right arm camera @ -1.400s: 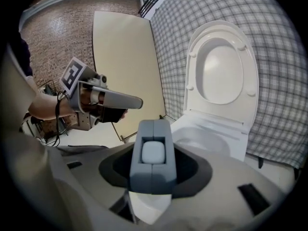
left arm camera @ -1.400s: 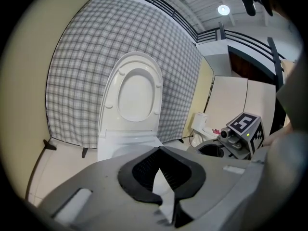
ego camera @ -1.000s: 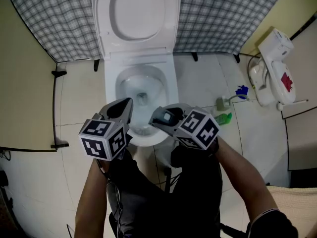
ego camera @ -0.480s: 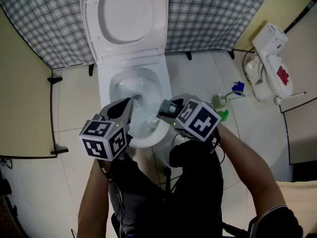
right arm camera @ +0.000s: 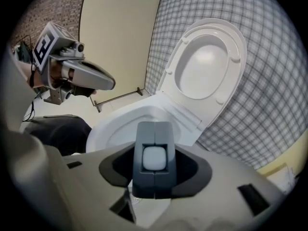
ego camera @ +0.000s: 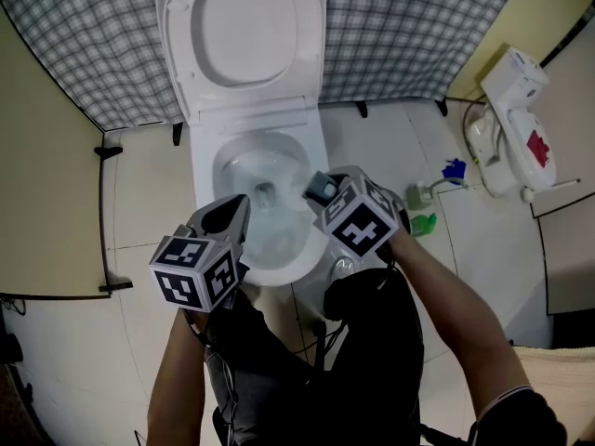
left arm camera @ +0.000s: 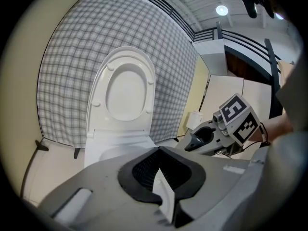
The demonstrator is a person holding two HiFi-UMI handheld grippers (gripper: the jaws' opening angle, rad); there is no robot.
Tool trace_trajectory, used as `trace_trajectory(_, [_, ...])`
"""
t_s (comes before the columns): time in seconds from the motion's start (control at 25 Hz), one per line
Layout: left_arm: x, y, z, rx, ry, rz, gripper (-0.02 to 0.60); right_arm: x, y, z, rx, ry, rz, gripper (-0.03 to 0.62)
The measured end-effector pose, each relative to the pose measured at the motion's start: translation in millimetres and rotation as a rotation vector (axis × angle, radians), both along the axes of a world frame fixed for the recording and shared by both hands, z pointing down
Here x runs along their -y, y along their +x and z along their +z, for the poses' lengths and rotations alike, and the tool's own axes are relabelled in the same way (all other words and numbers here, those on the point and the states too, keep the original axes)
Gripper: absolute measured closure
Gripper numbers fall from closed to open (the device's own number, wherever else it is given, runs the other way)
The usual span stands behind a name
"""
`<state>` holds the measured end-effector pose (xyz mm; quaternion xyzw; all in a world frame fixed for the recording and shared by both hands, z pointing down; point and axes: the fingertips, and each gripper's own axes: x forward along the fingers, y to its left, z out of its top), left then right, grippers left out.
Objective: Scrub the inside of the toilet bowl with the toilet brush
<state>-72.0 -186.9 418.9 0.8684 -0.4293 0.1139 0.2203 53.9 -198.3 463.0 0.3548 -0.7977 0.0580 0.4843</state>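
Observation:
The white toilet (ego camera: 209, 170) stands open, its lid (ego camera: 246, 35) up against the checked cloth. There is water in the bowl (right arm camera: 118, 129). My right gripper (ego camera: 321, 191) hangs over the bowl's right rim, shut on the grey-blue brush handle (right arm camera: 154, 158), whose end has a white square. The brush's lower part is hidden under the gripper. My left gripper (ego camera: 230, 215) hovers at the bowl's front left rim, jaws together and empty. It shows as a tapered snout (right arm camera: 91, 76) in the right gripper view.
A white appliance (ego camera: 509, 119) with a red label stands at the right wall, with a spray bottle (ego camera: 418, 194), a blue item (ego camera: 454, 169) and a green bottle (ego camera: 421, 223) on the tiles beside it. Black brackets (ego camera: 109, 149) sit left of the toilet. My dark-trousered legs (ego camera: 316, 360) fill the foreground.
My right gripper has moved forward and up with the handle, from the bowl's front edge to its right rim. The left gripper has hardly moved.

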Motion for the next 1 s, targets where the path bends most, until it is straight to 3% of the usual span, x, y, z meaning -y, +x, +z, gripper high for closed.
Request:
trace_trajectory(0.32, [3, -15, 11, 0.02, -0.02, -0.01, 0.572, 39, 9, 9, 0.046, 0.133, 0.124, 0.39])
trace_trajectory(0.56, [-1, -25, 17, 0.031, -0.031, -0.02, 0.571, 62, 7, 13, 0.18, 0.204, 0.214, 0.39])
trace_trajectory(1.0, [1, -32, 24, 0.028, -0.044, -0.017, 0.571, 98, -38, 0, 0.386, 0.315, 0.205, 0.39])
